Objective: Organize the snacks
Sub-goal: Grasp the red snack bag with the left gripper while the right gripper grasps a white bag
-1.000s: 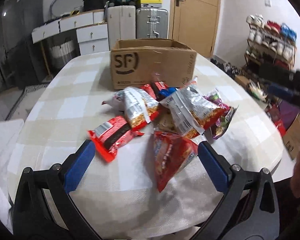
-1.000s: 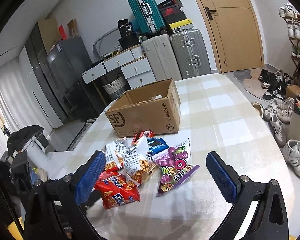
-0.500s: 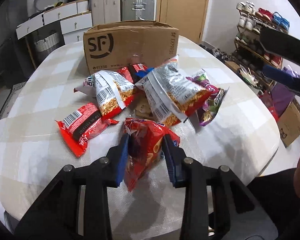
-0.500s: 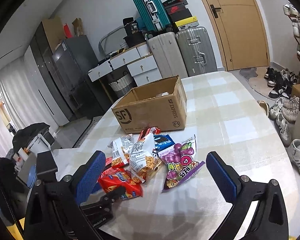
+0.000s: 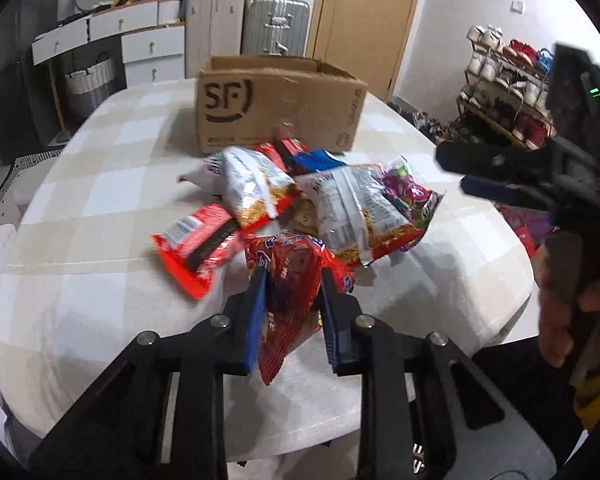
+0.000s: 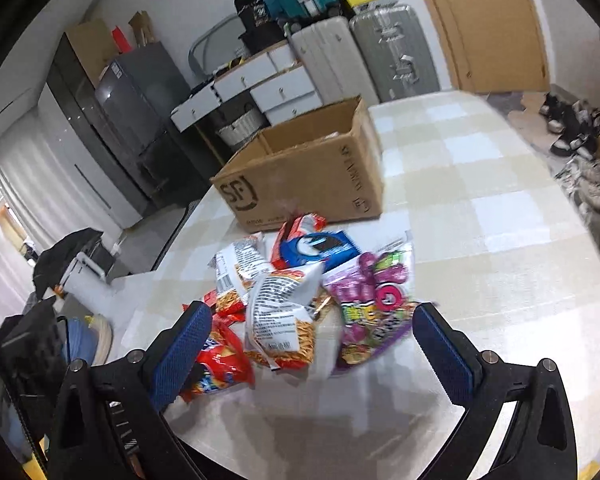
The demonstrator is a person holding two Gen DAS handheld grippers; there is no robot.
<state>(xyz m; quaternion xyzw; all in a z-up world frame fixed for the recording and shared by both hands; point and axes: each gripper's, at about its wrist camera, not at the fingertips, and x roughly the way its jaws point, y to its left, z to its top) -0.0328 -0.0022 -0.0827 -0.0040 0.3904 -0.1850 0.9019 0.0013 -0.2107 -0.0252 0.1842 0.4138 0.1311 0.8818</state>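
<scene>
The left gripper (image 5: 292, 280) was closing on a red bag (image 5: 290, 280) — the slick film could slip; the right gripper (image 6: 312, 330) hung wide open.

a heap of snack packets (image 5: 320, 200) lies on the desk (image 5: 80, 300), just in front of an open cardboard box (image 5: 280, 108). one packet (image 5: 292, 292) at the near edge of the heap sits between the left gripper (image 5: 293, 280) fingers (image 5: 256, 320). suitcases (image 5: 244, 24) and drawers (image 5: 148, 44) stand behind the desk; a shoe rack (image 5: 504, 80) stands to its right.
</scene>
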